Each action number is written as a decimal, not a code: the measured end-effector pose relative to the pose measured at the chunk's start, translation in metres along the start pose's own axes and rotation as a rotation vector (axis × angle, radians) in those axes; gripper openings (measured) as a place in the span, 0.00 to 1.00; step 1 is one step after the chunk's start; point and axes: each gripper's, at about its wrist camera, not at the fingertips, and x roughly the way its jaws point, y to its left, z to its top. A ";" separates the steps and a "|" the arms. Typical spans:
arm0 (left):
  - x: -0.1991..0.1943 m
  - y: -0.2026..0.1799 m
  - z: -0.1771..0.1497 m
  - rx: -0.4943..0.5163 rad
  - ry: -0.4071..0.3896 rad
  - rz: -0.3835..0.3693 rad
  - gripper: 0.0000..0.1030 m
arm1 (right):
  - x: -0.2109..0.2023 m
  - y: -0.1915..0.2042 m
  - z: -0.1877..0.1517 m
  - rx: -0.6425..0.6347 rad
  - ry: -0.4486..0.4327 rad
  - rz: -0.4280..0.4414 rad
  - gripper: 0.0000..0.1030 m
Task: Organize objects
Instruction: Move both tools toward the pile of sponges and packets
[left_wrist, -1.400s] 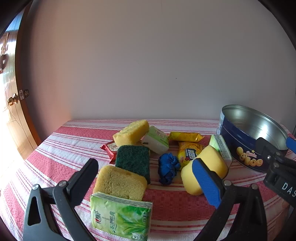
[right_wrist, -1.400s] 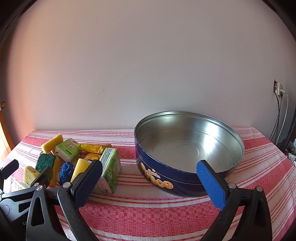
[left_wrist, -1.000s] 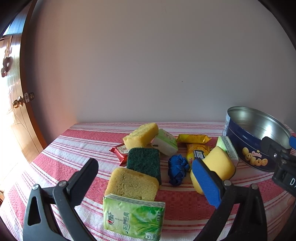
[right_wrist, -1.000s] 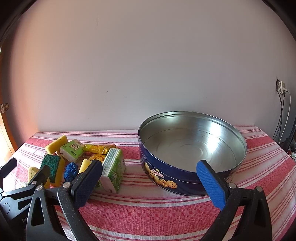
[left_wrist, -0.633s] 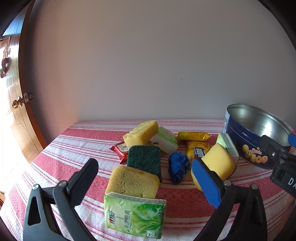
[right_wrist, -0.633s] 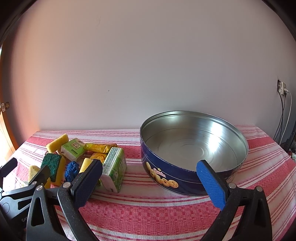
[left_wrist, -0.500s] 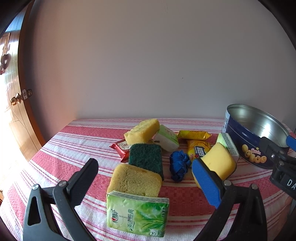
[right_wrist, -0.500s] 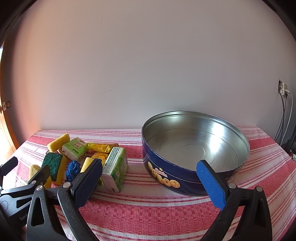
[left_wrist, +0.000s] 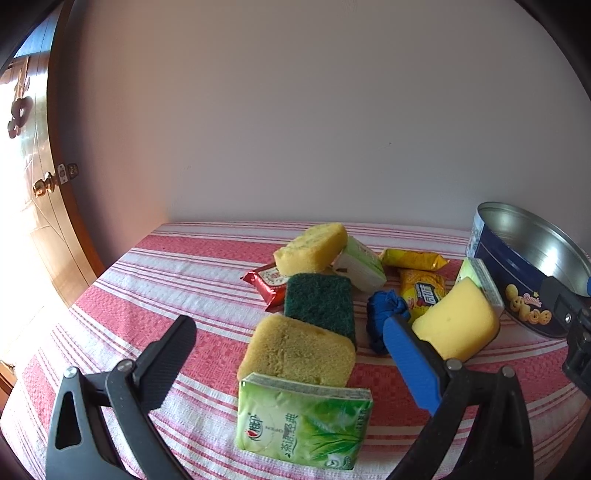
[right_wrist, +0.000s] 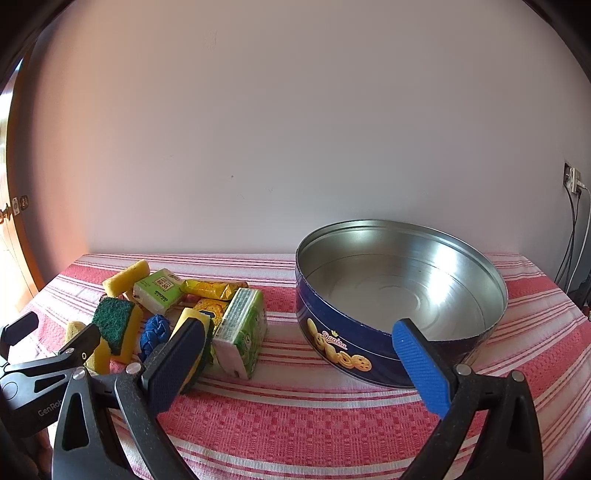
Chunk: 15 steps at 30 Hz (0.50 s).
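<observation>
Below the spread, empty left gripper (left_wrist: 288, 350) lies the near sponge (left_wrist: 297, 350): drop squarely, squeeze gently, carry right to tin (left_wrist: 532, 273).

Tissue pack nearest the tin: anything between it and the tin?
No. In the right wrist view, only bare striped cloth separates the tissue pack from the tin.

Clutter ahead of my left tongs (left_wrist: 291, 369), open cloth on the flanks

A tissue pack (left_wrist: 301, 424) and sponge (left_wrist: 297, 350) block the middle; the bench (left_wrist: 177, 280) lies bare to the left. Between the tin (right_wrist: 399, 295) and a carton (right_wrist: 242, 328), a striped lane stays free.
</observation>
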 end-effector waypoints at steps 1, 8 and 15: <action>0.000 0.001 0.000 -0.002 0.001 0.001 1.00 | 0.000 -0.001 0.000 0.003 0.000 0.005 0.99; 0.003 0.003 0.001 -0.005 0.013 0.001 1.00 | 0.003 0.003 -0.002 0.010 0.025 0.065 0.89; 0.003 0.028 0.006 0.052 0.009 -0.023 1.00 | 0.012 0.012 -0.008 -0.006 0.085 0.127 0.80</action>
